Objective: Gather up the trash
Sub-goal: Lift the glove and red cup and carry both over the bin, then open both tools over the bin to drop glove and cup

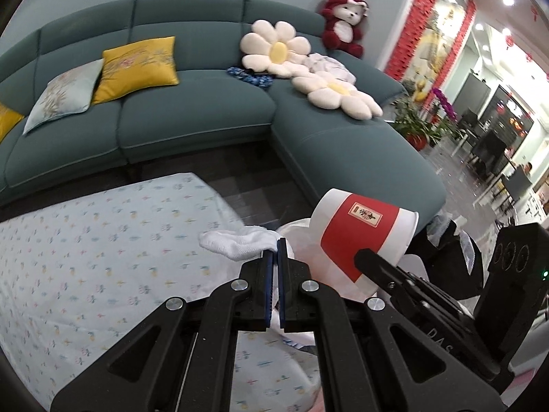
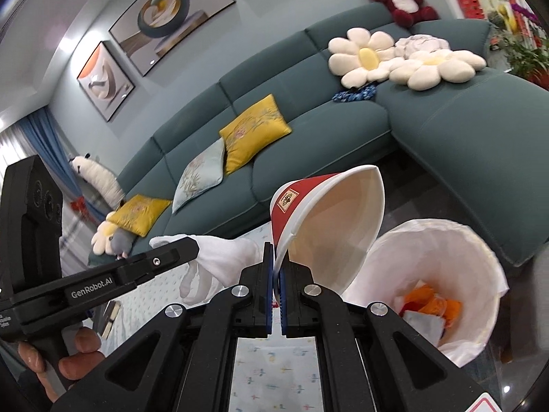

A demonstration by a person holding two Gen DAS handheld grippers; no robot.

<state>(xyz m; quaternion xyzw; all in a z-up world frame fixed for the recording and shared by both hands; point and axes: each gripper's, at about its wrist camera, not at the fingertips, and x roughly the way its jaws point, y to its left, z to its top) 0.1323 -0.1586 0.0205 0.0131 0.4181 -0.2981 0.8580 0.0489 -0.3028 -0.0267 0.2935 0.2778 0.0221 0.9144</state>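
- The left claw (image 1: pixel 274 245) is pinched shut on a white cloth glove (image 1: pixel 240 242), soft and crumpled, its fingers dangling limp over the near worktop (image 1: pixel 103 257).
- The right claw (image 2: pixel 274 257) is closed tight on the rim of one paper cup (image 2: pixel 329 226), a smooth white cone with a red band and a small printed label; the cup is tipped on its side, mouth facing right, and its visible inside is bare.
- Just to the right of the cup and lower stands one round trash bin (image 2: pixel 480 274) lined with a thin white plastic bag; inside it lie crumpled orange scraps (image 2: pixel 429 302) and a pale bluish piece.
- The worktop is covered with a light cloth printed with tiny coloured flowers.
- On the far side runs a teal fabric sofa (image 1: pixel 192 116) with a chaise at the right. It carries two flower-shaped plush cushions (image 1: pixel 274 49), white petals with yellow centres, and three yellow embroidered pillows (image 2: pixel 254 132), one pale blue pillow (image 2: pixel 200 173), one red and white plush bear (image 1: pixel 343 22).
- Three framed abstract prints (image 2: pixel 185 17) hang on the far wall.
- A bare hand (image 2: pixel 65 353) grips the left handle at the near left.
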